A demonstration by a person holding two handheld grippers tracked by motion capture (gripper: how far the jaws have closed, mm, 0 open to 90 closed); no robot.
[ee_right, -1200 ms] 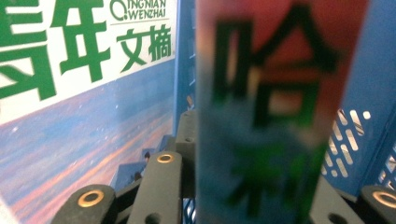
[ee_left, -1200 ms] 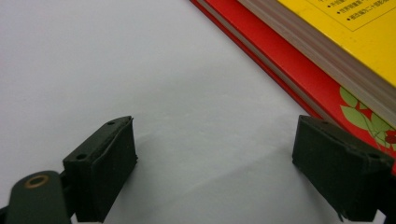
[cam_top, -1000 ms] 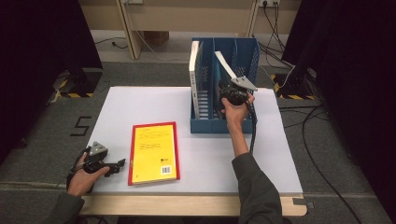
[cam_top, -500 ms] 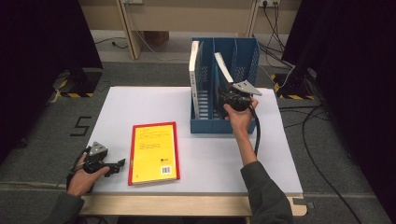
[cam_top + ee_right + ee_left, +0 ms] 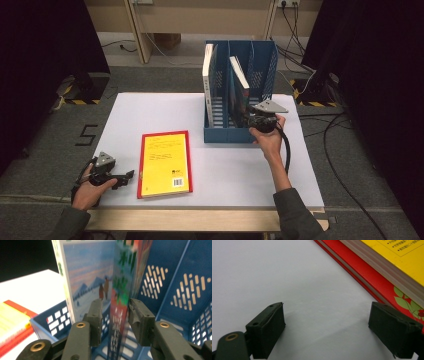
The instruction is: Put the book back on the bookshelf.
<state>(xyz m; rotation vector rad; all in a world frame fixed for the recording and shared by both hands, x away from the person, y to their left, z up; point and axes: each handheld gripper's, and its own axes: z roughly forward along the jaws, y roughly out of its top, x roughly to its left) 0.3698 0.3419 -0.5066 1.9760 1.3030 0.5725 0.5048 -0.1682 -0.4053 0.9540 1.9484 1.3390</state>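
We note the right gripper (image 5: pixel 113 322) jaws, just closing, straddle the green-spined book (image 5: pixel 123 290) in the blue file rack (image 5: pixel 265 65); contact unclear. Left gripper (image 5: pixel 327 335) open, empty.

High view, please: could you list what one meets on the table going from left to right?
Left gripper → yellow book → blue file rack holding two upright books → right gripper at the rack's right side.
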